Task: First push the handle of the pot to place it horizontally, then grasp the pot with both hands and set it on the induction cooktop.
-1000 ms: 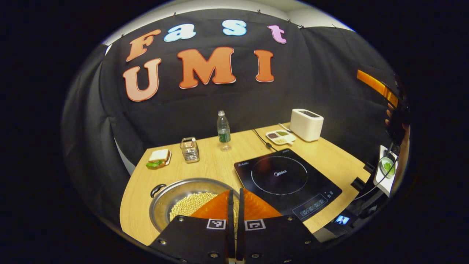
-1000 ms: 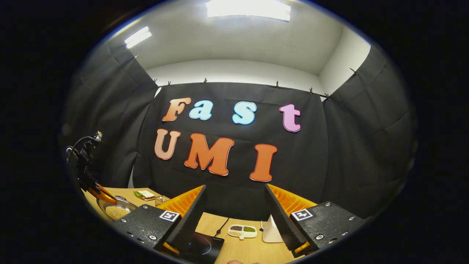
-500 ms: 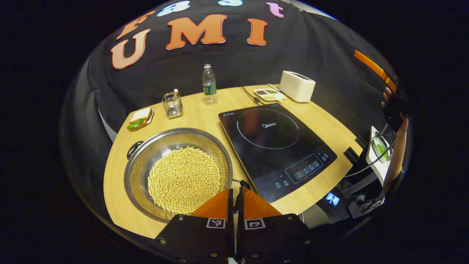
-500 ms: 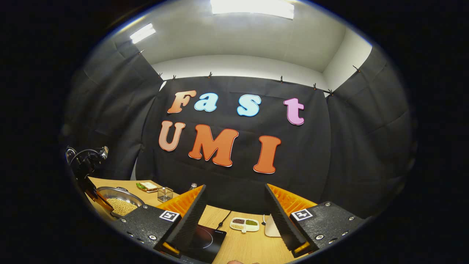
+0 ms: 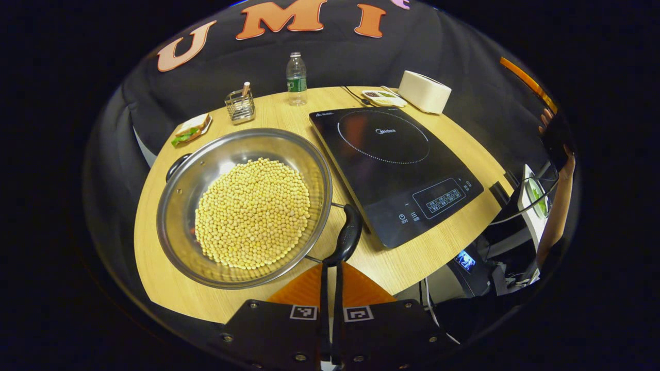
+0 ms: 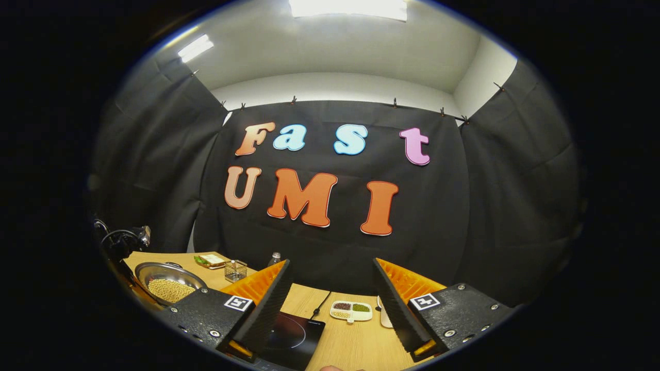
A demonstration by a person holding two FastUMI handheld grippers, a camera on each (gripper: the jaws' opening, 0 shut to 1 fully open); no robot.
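Table: light wood-grain tabletop with a rounded near edge; it carries every item below.
Cooktop: flat black glass induction cooktop, rectangular, with a dotted ring marking the heating zone and a touch panel at its near right corner. It lies on the table just right of the pot; nothing stands on it. In the right gripper view its corner appears between that gripper's fingers.
Pot: wide, shallow stainless-steel pot with a polished rim, standing on the table left of the cooktop, apart from it. In the right gripper view it sits far to the left.
Contents: layer of pale yellow round beans covering the pot's bottom.
Near handle: black curved loop handle on wire brackets at the pot's near right rim, running roughly parallel to the cooktop's left edge.
Far handle: black loop handle on the opposite rim.
Left gripper: left gripper, jaws closed to a narrow slit with nothing between them; the tips meet the near end of the near handle.
Right gripper: right gripper, jaws wide apart and empty, raised over the table.
Background items: white toaster, clear plastic bottle, wire mesh holder, sandwich on a plate, white divided dish.
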